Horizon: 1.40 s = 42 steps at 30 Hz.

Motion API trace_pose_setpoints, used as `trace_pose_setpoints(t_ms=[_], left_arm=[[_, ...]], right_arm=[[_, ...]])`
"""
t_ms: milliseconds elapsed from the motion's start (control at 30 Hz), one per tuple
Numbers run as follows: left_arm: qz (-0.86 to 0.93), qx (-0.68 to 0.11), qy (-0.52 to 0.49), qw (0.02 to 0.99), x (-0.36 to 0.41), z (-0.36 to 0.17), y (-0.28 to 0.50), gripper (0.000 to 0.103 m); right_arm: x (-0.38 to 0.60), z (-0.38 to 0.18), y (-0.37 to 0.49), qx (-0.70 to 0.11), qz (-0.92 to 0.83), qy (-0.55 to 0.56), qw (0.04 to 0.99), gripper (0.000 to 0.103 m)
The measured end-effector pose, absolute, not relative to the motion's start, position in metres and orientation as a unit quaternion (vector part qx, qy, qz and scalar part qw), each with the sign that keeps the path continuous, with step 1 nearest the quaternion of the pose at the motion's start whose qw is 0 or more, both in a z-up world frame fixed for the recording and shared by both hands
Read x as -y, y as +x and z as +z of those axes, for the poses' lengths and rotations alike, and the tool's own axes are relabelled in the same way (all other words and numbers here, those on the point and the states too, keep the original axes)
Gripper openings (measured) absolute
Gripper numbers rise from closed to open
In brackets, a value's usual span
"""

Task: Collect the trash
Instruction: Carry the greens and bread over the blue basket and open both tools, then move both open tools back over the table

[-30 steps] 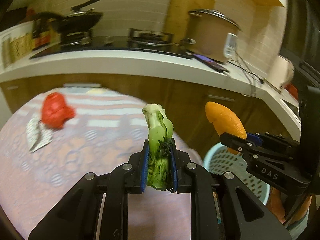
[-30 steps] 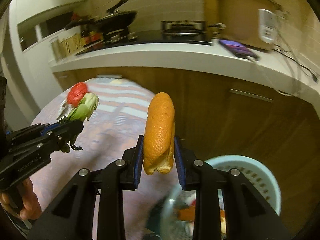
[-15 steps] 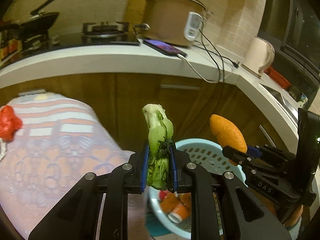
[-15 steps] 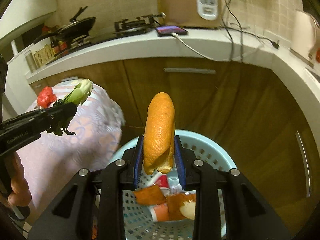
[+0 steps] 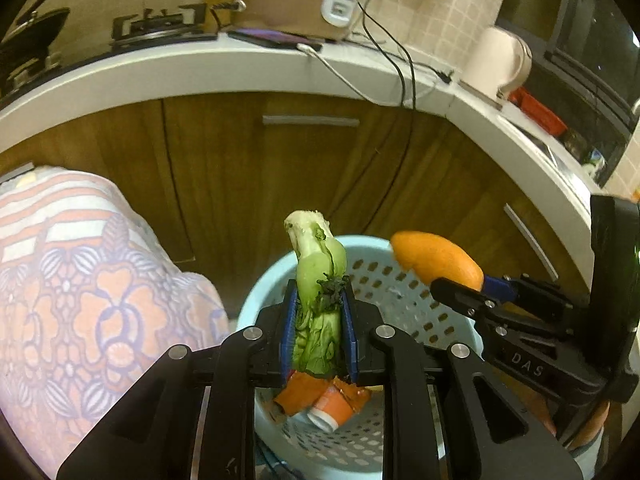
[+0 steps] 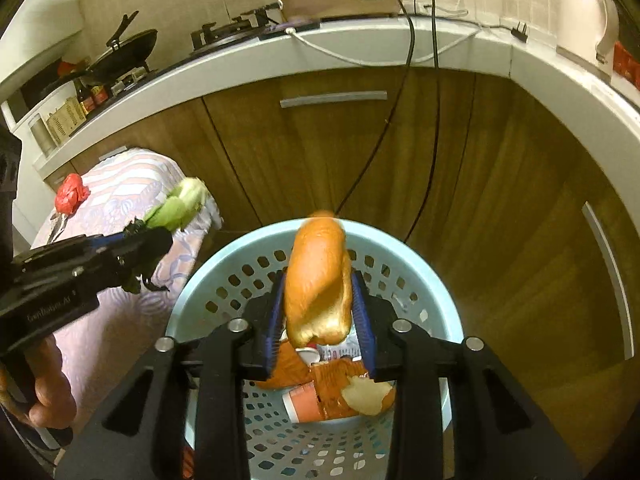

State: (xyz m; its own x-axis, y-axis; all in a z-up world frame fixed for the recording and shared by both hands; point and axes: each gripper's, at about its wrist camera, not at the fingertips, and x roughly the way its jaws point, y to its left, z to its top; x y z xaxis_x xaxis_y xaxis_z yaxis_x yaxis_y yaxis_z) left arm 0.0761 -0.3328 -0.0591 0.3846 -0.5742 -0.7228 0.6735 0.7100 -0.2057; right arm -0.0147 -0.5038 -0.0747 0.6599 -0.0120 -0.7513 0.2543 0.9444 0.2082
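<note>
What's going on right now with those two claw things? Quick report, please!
Left tongs shut on bok choy. Right tongs open, bread roll dropping toward blue basket. Nothing blocking.

A white countertop [image 6: 400, 46] is seen curving above brown wooden cabinets [image 6: 460, 152]; pale tiled walls [image 5: 432, 4] lie beyond, and a patterned tablecloth [image 5: 80, 280] is draped at left

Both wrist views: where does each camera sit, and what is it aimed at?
Left wrist: behind the left gripper, looking down over its green bok choy stalk into the pale blue perforated plastic basket; right gripper at right.
Right wrist: behind the right gripper around a golden bread roll, above the basket; left gripper and hand at left.
Shared: basket, wooden cabinets, patterned tablecloth.
</note>
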Motion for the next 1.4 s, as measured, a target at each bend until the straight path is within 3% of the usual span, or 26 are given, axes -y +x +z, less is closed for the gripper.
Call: trace_pose_setpoints(t_ms=[100,133,233,700,1167,1400], left_arm=[[-0.364,-0.404,0.062,0.837,0.329,-0.06,0.075,0.049],[-0.365,-0.403,0.059,0.837,0.327,-0.06,0.075,0.05],[-0.365,-0.404,0.049,0.837,0.317,-0.057,0.077,0.05],[-0.327,-0.371,-0.008,0.869,0.241,-0.023,0.083,0.051],[-0.193,-0.312,-0.096,0.926,0.075,0.024,0.106,0.051],[-0.114,-0.297,-0.12,0.94,-0.006,0.036,0.129,0.051]], right_arm=[[0.505,-0.077,-0.012,-0.414,-0.076,0.154,0.894,0.035],[0.505,-0.075,-0.012,-0.413,-0.077,0.154,0.895,0.04],[0.501,-0.069,-0.014,-0.405,-0.08,0.148,0.899,0.045],[0.436,-0.019,0.009,-0.365,-0.025,0.095,0.926,0.045],[0.314,0.046,0.084,-0.318,0.089,0.032,0.943,0.045],[0.239,0.052,0.147,-0.326,0.173,0.043,0.928,0.045]])
